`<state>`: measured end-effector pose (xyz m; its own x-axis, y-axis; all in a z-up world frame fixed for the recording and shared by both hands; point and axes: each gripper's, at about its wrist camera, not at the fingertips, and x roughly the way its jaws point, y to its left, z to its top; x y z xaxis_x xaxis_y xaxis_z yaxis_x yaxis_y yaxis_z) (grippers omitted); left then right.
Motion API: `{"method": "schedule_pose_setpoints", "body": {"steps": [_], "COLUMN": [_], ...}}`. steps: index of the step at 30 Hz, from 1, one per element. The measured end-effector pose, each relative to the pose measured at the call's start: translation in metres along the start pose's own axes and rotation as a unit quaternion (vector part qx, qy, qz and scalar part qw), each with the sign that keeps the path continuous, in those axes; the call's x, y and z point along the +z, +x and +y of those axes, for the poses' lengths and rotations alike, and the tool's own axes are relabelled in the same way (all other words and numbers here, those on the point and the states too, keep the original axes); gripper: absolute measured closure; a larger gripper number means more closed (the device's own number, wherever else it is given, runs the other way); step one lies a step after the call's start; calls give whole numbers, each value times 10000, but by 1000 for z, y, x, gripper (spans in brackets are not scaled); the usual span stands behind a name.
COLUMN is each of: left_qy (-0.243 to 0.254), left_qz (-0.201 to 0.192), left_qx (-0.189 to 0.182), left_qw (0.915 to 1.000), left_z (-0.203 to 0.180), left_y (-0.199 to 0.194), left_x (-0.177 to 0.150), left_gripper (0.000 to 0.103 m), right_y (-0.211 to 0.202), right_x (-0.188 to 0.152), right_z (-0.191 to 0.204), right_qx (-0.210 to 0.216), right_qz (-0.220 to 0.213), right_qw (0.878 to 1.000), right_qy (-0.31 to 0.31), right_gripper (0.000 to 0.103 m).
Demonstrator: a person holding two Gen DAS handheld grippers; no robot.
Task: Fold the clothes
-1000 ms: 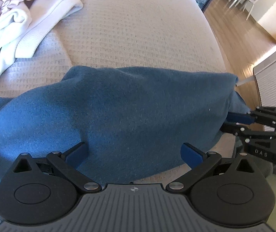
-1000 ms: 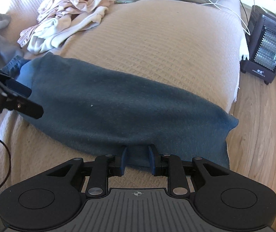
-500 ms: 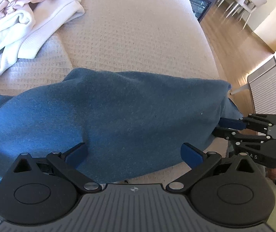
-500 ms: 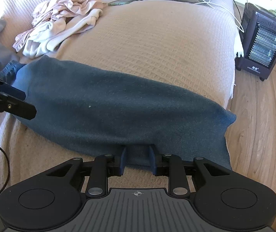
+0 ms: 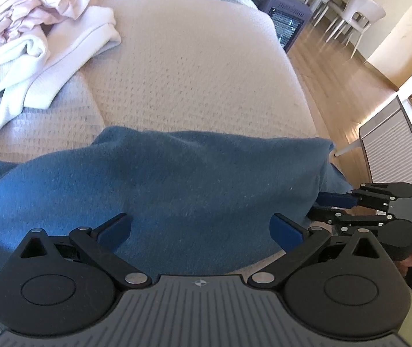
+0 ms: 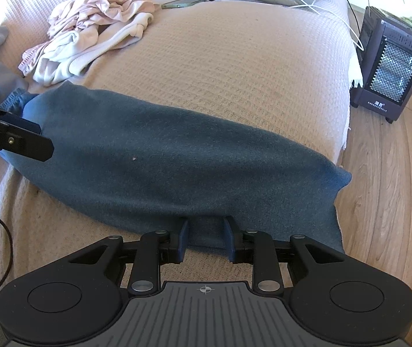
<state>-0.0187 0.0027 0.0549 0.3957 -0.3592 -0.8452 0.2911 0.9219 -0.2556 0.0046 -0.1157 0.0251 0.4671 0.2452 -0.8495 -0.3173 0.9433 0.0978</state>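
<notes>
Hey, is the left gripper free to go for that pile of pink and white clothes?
Probably yes: the left gripper is open, with only bare bedspread between the blue garment and the pile.

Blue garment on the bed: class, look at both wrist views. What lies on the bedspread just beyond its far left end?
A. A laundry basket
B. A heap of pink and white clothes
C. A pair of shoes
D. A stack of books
B: the heap of pink and white clothes lies crumpled on the bedspread beyond the blue garment.
</notes>
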Motion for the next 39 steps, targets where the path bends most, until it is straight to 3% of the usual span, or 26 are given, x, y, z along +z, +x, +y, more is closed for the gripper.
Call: {"method": "schedule_pose_setpoints", "body": {"steps": [7,39], "left_qy": [79,87], "left_qz": [-133,194], "left_qx": [187,438], "left_qw": [9997,9988], "left_z": [-4,-10], "left_y": [-7,7], "left_x": [1,-6], "left_gripper": [0,0], "right_y": [0,-4], "right_x": [0,-3], "right_z": [0,1], "right_qx": [9,-53], "right_qz": [-22,-147], "right_qw": [10000,9999], "right_qy": [14,59], "right_gripper": [75,74]}}
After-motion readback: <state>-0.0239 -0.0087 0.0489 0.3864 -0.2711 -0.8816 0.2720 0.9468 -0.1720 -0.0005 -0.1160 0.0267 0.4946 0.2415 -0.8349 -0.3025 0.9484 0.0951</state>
